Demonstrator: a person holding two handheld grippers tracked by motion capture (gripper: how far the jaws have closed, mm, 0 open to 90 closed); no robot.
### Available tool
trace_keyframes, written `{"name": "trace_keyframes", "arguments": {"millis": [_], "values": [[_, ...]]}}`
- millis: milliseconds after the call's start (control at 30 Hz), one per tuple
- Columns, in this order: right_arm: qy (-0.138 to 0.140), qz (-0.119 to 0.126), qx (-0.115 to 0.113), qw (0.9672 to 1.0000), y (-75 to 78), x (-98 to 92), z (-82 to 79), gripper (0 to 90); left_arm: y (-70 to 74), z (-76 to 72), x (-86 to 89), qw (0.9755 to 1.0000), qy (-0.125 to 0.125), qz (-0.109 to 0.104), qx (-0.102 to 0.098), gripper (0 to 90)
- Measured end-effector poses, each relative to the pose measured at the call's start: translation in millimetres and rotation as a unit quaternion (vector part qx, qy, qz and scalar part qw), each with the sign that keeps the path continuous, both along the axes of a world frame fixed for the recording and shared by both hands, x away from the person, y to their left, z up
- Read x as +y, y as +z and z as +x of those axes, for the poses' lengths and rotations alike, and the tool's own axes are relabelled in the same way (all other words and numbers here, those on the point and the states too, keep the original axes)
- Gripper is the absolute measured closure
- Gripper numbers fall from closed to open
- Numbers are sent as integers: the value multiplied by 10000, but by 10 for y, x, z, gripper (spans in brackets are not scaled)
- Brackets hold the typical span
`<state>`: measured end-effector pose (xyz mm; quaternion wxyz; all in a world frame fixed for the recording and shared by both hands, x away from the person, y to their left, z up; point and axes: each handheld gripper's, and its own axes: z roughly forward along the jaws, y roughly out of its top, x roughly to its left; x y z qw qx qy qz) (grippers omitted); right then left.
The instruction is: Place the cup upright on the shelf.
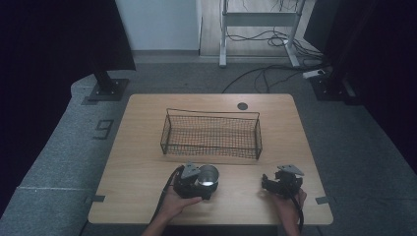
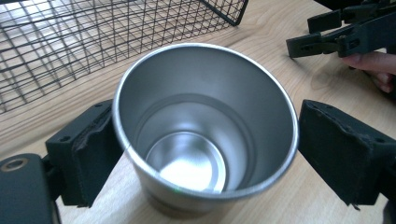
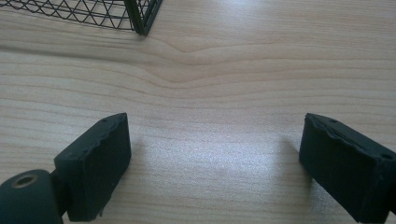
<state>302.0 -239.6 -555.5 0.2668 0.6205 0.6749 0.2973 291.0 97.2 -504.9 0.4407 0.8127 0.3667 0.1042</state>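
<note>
A shiny steel cup (image 1: 208,175) stands upright and empty on the wooden table (image 1: 142,162), just in front of the wire basket (image 1: 211,133). My left gripper (image 1: 205,183) is open, with one jaw on each side of the cup (image 2: 205,126). Both pads sit close against its rim, and the left pad (image 2: 93,154) seems to touch it. My right gripper (image 1: 268,183) rests low over the table near the front right. It is open, with bare wood between its pads (image 3: 100,163). In the left gripper view the right gripper (image 2: 343,35) lies beyond the cup at the upper right.
The black wire basket (image 2: 70,42) is empty and sits mid-table; its near corner (image 3: 142,16) shows at the top of the right gripper view. A round cable hole (image 1: 242,105) lies behind it. Stands and cables occupy the floor beyond the table.
</note>
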Motion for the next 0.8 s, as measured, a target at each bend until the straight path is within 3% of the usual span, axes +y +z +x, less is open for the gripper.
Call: {"name": "trace_keyframes", "arguments": {"millis": [267,567,800], "values": [[0,0,1,10000,0,0,0,90,-84,64,-108,9998,87,145,-103,116],[-1,-3,-5,10000,0,-1,-1,92,-93,37,-109,9994,6,175,-292,142],[-3,-2,-9,10000,1,0,-1,97,-50,24,-52,9994,-48,68,-344,147]]}}
